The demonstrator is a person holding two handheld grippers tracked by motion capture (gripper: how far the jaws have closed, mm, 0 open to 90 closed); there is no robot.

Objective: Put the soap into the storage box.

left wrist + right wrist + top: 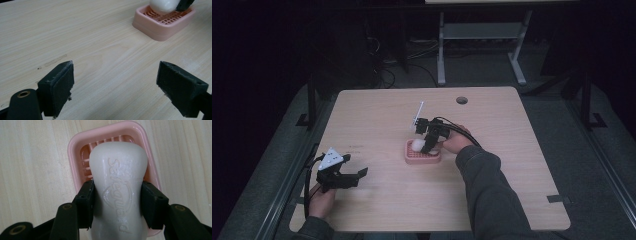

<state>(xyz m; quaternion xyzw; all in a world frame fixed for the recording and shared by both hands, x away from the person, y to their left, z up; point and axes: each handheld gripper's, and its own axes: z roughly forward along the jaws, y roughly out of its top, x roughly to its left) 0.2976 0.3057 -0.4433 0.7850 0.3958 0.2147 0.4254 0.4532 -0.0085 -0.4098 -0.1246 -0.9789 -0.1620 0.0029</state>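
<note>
A white bar of soap [117, 182] sits pinched at its waist between both pads of my right gripper [117, 205], directly over a pink slatted soap dish [75, 152]. From above, the soap [417, 145] and the right gripper [430, 143] are over the dish [422, 159] in the middle of the table. My left gripper [354, 176] rests at the table's front left, jaws wide apart with bare wood between them [115, 85]. It looks toward the dish [160, 27] and the soap [163, 6].
The wooden table [512, 165] has a round cable hole [461, 100] at its far edge. A person's sleeve [492, 200] reaches in from the bottom right. A metal desk frame [482, 45] stands on the dark floor behind the table.
</note>
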